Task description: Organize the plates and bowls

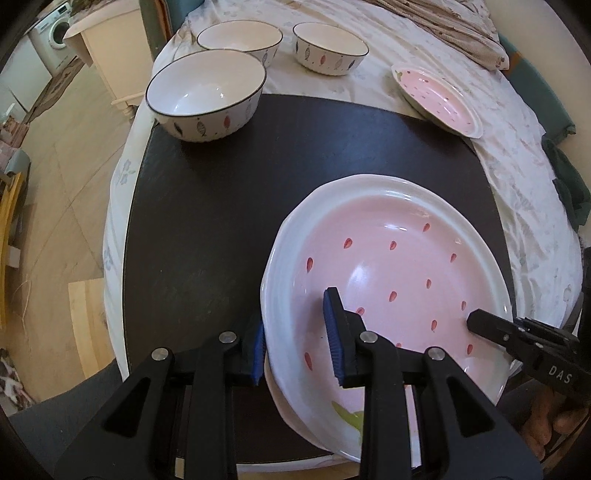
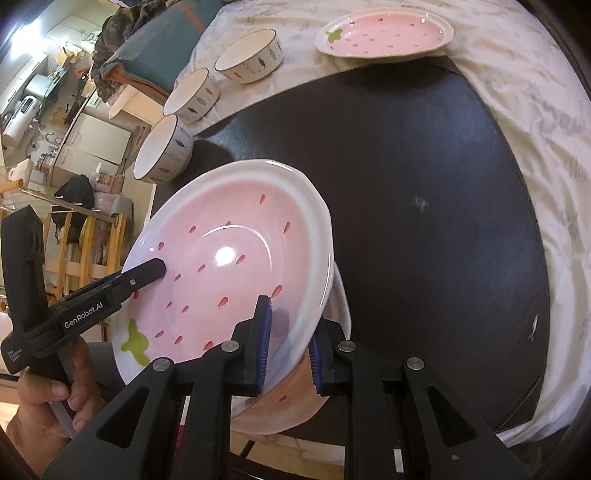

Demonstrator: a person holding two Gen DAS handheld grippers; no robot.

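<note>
A pink strawberry-pattern plate [image 1: 391, 266] [image 2: 229, 236] is held over a second pink plate [image 2: 291, 402] on the dark mat [image 1: 221, 221]. My left gripper [image 1: 299, 350] straddles the top plate's near rim, one blue pad inside and one outside. My right gripper [image 2: 290, 347] straddles its opposite rim the same way. A third pink plate [image 1: 439, 98] [image 2: 384, 33] lies on the tablecloth at the far side. Three white fish-pattern bowls stand at the far left: one [image 1: 205, 94] on the mat's corner, two [image 1: 240, 38] [image 1: 330, 46] behind it.
The round table has a pale floral cloth [image 1: 517, 155] around the mat. Folded striped fabric [image 1: 454, 29] and green cloth [image 1: 569, 192] lie at the right edge. A cream cabinet [image 1: 107, 59] and a washing machine [image 1: 55, 37] stand beyond the table.
</note>
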